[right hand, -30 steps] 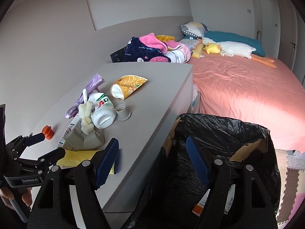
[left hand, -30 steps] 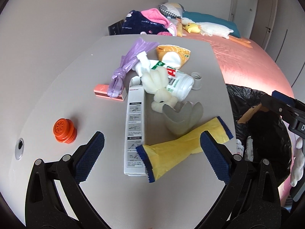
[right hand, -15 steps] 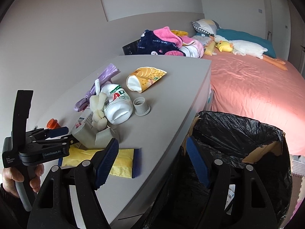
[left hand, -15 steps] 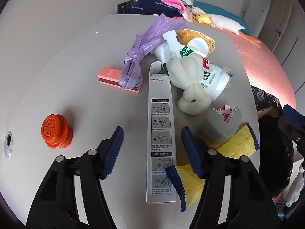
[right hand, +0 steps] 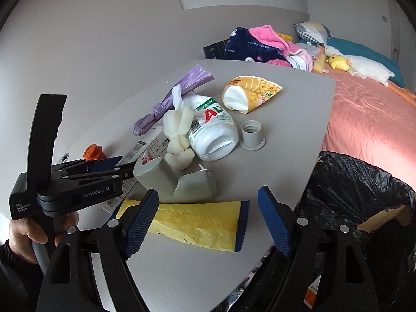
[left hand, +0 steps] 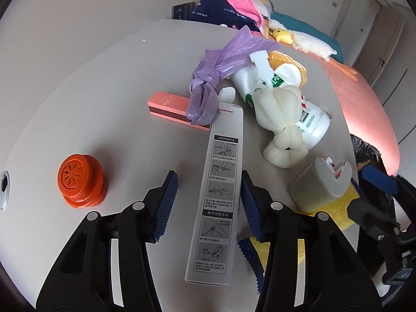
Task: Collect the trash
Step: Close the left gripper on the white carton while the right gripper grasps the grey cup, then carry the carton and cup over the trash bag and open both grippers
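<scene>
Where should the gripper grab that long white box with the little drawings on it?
Across its narrow width, near the middle. The long white box lies flat on the table, running away from the left gripper, whose open fingers already sit on either side. Come straight down from above; its far end sits under the purple bag.

I see a matt grey table (left hand: 78, 98) that looks smooth, and on it a long box (left hand: 221, 189) of matt printed cardboard and an orange cap (left hand: 82, 182) of ribbed plastic. The purple bag (left hand: 215, 78) is thin crinkled film, the white bottle (right hand: 213, 135) is glossy plastic. The yellow wrapper (right hand: 197, 223) looks like creased matt plastic, and my gripper pads (left hand: 166, 202) are blue ribbed rubber.
</scene>
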Demonstrator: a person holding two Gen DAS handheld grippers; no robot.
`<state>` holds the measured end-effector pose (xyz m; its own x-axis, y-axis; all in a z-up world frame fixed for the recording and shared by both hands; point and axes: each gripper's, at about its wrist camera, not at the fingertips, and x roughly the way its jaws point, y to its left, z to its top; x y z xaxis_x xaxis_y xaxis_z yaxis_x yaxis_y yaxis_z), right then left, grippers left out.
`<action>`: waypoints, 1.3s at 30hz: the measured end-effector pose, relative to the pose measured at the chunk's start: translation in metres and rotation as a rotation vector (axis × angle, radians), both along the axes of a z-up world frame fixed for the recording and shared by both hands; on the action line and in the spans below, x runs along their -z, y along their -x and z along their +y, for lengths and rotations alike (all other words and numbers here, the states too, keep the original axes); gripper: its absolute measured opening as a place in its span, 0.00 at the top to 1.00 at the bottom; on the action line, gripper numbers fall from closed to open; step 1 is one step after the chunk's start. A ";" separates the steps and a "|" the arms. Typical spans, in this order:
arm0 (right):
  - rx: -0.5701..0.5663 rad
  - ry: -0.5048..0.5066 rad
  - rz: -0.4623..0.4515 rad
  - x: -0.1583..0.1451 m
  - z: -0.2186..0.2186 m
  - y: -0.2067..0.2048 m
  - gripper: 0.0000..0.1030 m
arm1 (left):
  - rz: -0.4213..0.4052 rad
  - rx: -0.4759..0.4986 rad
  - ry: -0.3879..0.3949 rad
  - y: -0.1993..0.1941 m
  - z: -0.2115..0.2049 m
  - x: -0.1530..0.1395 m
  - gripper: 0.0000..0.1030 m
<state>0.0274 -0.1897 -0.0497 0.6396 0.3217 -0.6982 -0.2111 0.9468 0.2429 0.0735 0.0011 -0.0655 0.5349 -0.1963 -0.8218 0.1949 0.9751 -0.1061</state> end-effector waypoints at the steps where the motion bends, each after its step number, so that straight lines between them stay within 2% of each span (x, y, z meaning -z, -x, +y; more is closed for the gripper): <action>1: -0.005 -0.004 0.005 0.001 0.002 -0.003 0.23 | 0.000 -0.009 -0.004 0.000 0.002 0.000 0.53; 11: -0.025 0.005 0.021 0.013 0.028 -0.023 0.22 | -0.008 -0.034 -0.011 0.001 0.007 0.000 0.55; 14: -0.042 0.022 0.012 0.012 0.034 -0.024 0.25 | -0.017 -0.037 -0.014 -0.002 0.007 0.000 0.60; 15: -0.053 0.021 0.008 0.012 0.035 -0.024 0.32 | -0.018 -0.037 -0.008 -0.002 0.009 0.000 0.62; 17: -0.081 0.005 0.004 0.010 0.039 -0.024 0.47 | -0.018 -0.033 0.008 -0.003 0.009 0.000 0.73; 18: -0.098 -0.007 0.001 0.009 0.041 -0.022 0.60 | -0.018 -0.030 0.008 -0.002 0.009 0.000 0.73; 20: -0.105 0.016 -0.010 0.005 0.046 -0.019 0.64 | -0.021 -0.022 -0.003 -0.001 0.006 0.000 0.73; 22: -0.116 0.012 -0.019 0.002 0.048 -0.016 0.85 | -0.025 -0.009 -0.008 0.001 0.002 -0.003 0.73; 29: -0.102 -0.043 -0.074 -0.020 0.036 -0.006 0.86 | -0.093 0.021 -0.008 0.013 -0.007 -0.028 0.73; 39: -0.065 -0.056 -0.136 -0.051 0.015 0.014 0.86 | -0.181 0.038 0.013 0.035 -0.014 -0.063 0.73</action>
